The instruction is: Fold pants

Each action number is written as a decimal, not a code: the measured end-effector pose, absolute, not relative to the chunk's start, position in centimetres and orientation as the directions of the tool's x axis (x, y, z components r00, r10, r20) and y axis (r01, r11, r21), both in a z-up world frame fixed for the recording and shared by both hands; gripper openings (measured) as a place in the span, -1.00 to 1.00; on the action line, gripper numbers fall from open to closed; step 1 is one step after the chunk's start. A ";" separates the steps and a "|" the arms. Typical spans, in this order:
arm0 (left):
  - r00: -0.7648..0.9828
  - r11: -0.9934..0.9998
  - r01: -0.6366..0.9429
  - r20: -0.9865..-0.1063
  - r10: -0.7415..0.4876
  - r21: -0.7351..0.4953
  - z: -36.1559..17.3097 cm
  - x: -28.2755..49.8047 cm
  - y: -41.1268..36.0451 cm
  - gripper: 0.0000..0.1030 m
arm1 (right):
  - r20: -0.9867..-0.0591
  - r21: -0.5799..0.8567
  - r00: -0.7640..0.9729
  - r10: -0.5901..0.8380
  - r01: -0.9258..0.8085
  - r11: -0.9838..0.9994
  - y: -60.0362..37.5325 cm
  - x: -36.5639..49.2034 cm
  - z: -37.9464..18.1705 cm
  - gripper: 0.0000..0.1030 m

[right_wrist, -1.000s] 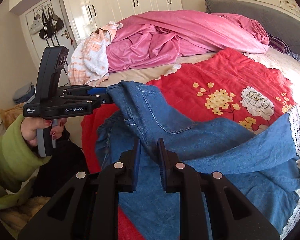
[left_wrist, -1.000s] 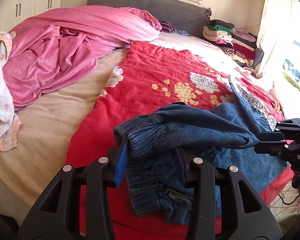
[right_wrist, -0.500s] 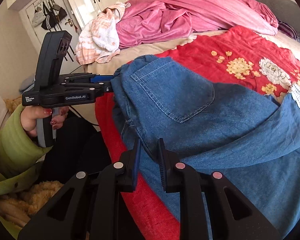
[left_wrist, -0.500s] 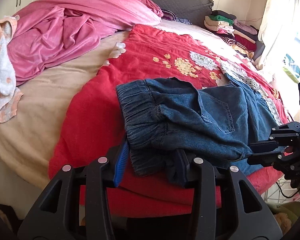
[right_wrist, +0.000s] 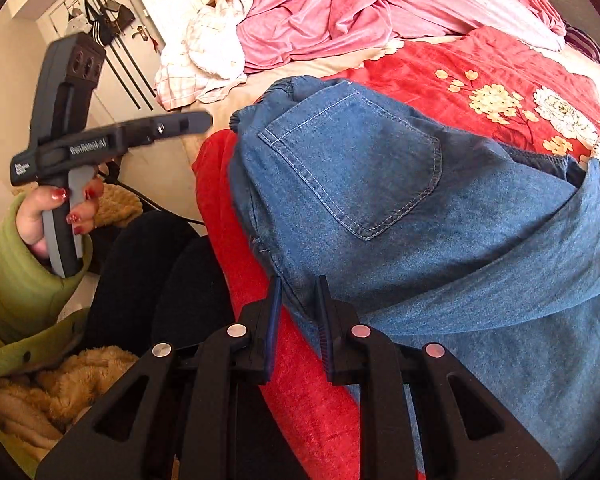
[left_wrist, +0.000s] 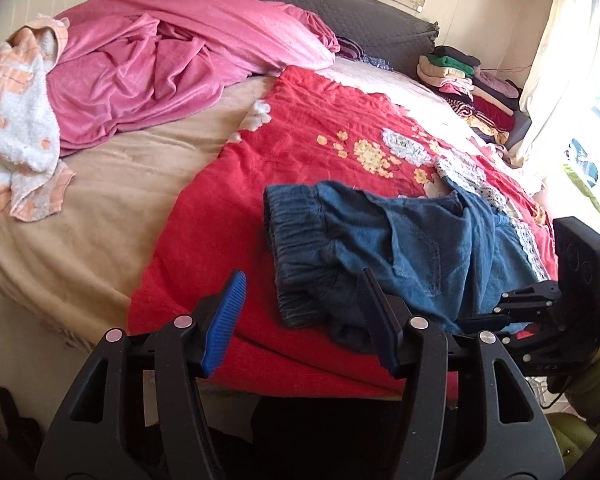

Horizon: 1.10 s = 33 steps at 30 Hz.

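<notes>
Our left tool (left_wrist: 304,312) has just been opening, jaws wide and empty beside the pants (left_wrist: 400,248) on the red blanket (left_wrist: 300,132); our right tool (right_wrist: 298,300) pinches their near edge.

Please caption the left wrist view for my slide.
Open left tongs beside jeans on a red quilt.

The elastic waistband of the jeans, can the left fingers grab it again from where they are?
Probably yes. The left gripper has just been opening, and its fingers now hold nothing. The waistband lies uncovered on the red blanket, just ahead, with nothing between.
</notes>
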<state>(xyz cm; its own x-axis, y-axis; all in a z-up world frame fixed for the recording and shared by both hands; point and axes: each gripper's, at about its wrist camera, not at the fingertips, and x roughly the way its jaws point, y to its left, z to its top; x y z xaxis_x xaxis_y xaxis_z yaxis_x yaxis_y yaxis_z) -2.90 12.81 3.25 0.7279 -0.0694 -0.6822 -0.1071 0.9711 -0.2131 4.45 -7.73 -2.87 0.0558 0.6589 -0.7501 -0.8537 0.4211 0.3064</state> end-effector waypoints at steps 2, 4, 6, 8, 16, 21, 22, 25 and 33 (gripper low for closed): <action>0.743 0.973 -0.079 -0.663 -0.087 -0.217 4.3 -2.0 11.9 -0.03 | -0.750 0.310 0.054 0.660 -0.851 0.423 -7.8 4.3 -3.1 -0.68; 0.747 0.974 -0.057 -0.656 -0.103 -0.219 4.8 -0.9 10.9 -0.03 | -0.749 0.311 0.050 0.660 -0.854 0.418 -7.6 4.0 -3.2 -0.68; 0.745 0.980 -0.026 -0.657 -0.114 -0.199 4.9 0.3 9.6 -0.03 | -0.749 0.309 0.051 0.660 -0.855 0.417 -7.7 3.8 -3.2 -0.68; 0.733 0.986 -0.008 -0.671 -0.106 -0.165 4.3 1.4 8.5 -0.03 | -0.745 0.314 0.050 0.665 -0.853 0.416 -7.9 3.7 -3.2 -0.65; 0.618 0.997 -0.056 -0.787 -0.010 -0.057 -1.2 1.8 8.3 -0.03 | -0.716 0.329 0.057 0.696 -0.852 0.408 -9.0 3.6 -1.2 -0.63; 0.626 0.994 -0.063 -0.779 -0.031 -0.090 -1.3 1.2 8.8 -0.03 | -0.678 0.273 0.158 0.717 -0.852 0.446 -8.8 4.2 0.9 -0.26; 0.627 0.994 -0.064 -0.778 -0.029 -0.088 -1.3 1.1 8.7 -0.03 | -0.683 0.257 0.176 0.709 -0.850 0.459 -8.4 4.4 0.8 -0.24; 0.633 0.994 -0.069 -0.774 -0.026 -0.089 -1.3 0.9 8.6 -0.03 | -0.736 0.219 0.205 0.645 -0.830 0.514 -7.3 5.3 -0.7 -0.21; 0.643 0.991 -0.070 -0.765 -0.040 -0.111 -1.3 0.8 8.6 -0.03 | -0.798 0.316 0.119 0.591 -0.753 0.578 -6.4 7.6 -4.1 -0.18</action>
